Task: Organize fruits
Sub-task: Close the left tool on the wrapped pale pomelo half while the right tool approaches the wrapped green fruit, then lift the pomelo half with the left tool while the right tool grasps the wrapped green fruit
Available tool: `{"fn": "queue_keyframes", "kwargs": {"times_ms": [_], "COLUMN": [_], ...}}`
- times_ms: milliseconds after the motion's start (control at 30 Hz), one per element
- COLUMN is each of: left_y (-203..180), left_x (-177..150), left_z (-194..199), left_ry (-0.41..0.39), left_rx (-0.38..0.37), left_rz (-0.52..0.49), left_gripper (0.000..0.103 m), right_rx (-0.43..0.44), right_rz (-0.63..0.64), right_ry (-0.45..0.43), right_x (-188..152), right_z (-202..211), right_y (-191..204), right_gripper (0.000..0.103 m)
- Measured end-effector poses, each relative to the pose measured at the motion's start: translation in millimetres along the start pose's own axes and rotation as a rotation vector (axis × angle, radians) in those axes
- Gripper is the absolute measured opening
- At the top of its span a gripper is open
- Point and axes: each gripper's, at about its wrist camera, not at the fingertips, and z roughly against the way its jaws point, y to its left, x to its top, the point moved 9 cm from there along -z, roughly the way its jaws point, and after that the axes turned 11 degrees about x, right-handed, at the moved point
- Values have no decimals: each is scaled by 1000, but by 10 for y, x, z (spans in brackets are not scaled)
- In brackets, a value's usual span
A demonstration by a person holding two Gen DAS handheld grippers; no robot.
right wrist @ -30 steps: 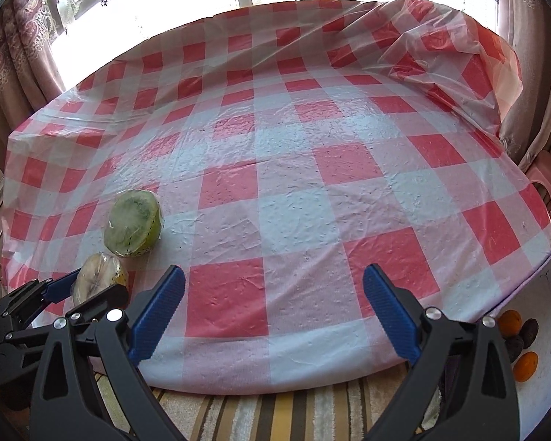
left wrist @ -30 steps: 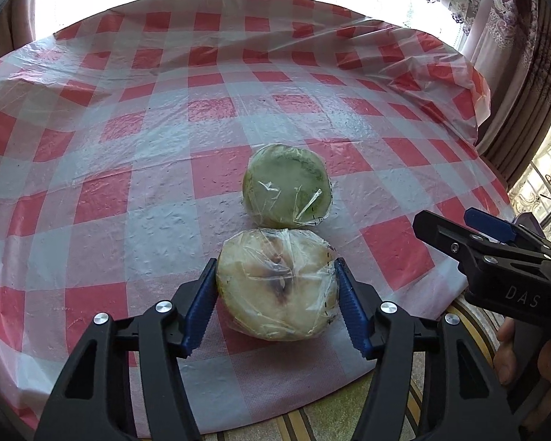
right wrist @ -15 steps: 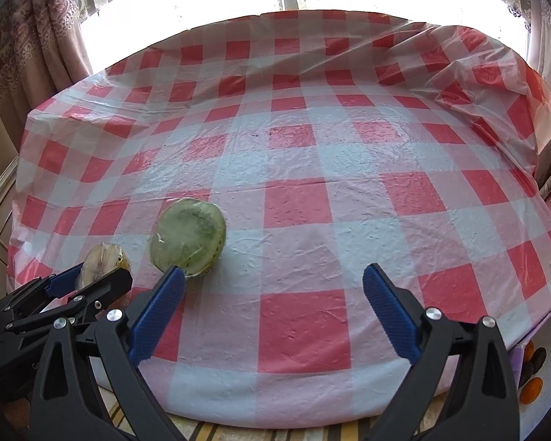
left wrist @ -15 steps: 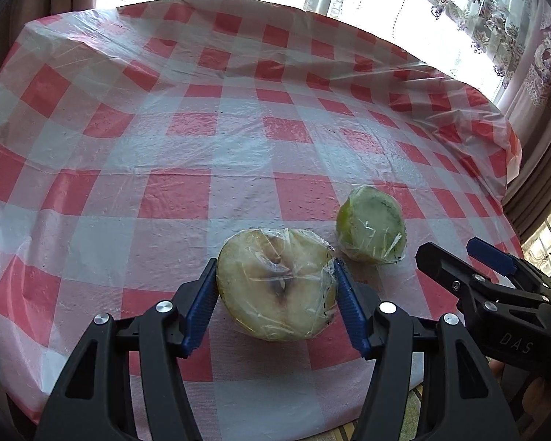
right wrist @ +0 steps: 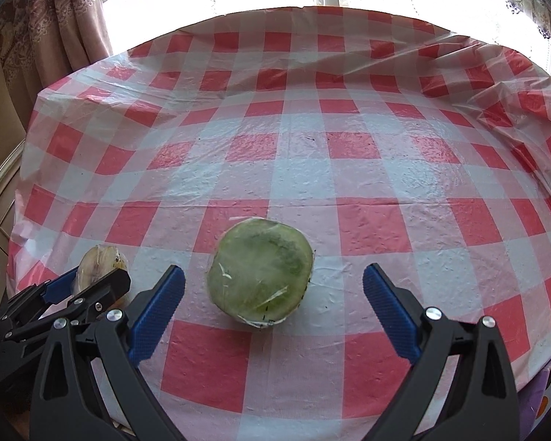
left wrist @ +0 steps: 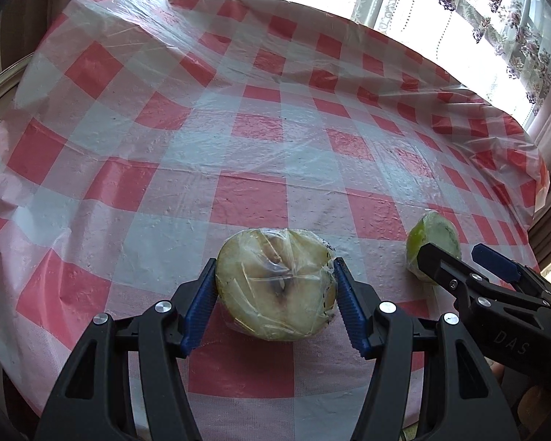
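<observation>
The left claw (left wrist: 275, 303) grips a cling-wrapped apple half (left wrist: 275, 290), cut face up with its browned core showing; both blue pads (left wrist: 200, 312) press against its sides. This apple half sits low over the worktop (left wrist: 238, 139), above a red square of the checked plastic tablecloth (right wrist: 349, 169); whether it rests on the cloth or hangs just clear of it I cannot tell.

The landmark here is the wrapped green fruit half (right wrist: 260, 275), pale green cut face up, which lies on the cloth near the near edge of the worktop. From the right wrist view, the right claw (right wrist: 273, 305) stands wide, its two blue pads (right wrist: 158, 312) apart on either side of the green half and not touching it; the fruit lies just ahead of the gap between them. The apple half (right wrist: 99, 264) is to the left of the green half, near but apart from it, held in the left claw, whose black fingers partly hide it.

In the left wrist view the green fruit half (left wrist: 435, 239) shows to the right of the apple, partly behind a black finger of the right claw (left wrist: 455, 261).

Beyond the green half the cloth runs to bright windows and patterned curtains (right wrist: 55, 22).
</observation>
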Motion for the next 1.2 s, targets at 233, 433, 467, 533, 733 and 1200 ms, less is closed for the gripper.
{"fn": "queue_keyframes", "kwargs": {"times_ms": [233,433,467,533,733,1200], "left_y": [29,45,39,23,-25,-114], "left_x": [-19,-33,-36,-54,-78,-96], "left_z": [23,87,94,113,121,138], "left_ry": [-6,-27,-28,-32,-34,-49], "left_rx": [10,38,42,49,52,48], "left_rz": [-8,-29,-36,-49,-72,-97], "left_gripper": [66,69,69,70,58,56], "right_rx": [-27,-43,-46,-51,-72,-47], "right_rz": [-4,12,15,18,41,42], "right_ry": [6,21,23,27,29,21], "right_x": [-4,-17,-19,-20,-17,-75], "right_z": [-33,-91,-101,-117,-142,-88], "right_y": [-28,-22,-21,-18,-1,9], "right_gripper": [98,98,98,98,96,61]}}
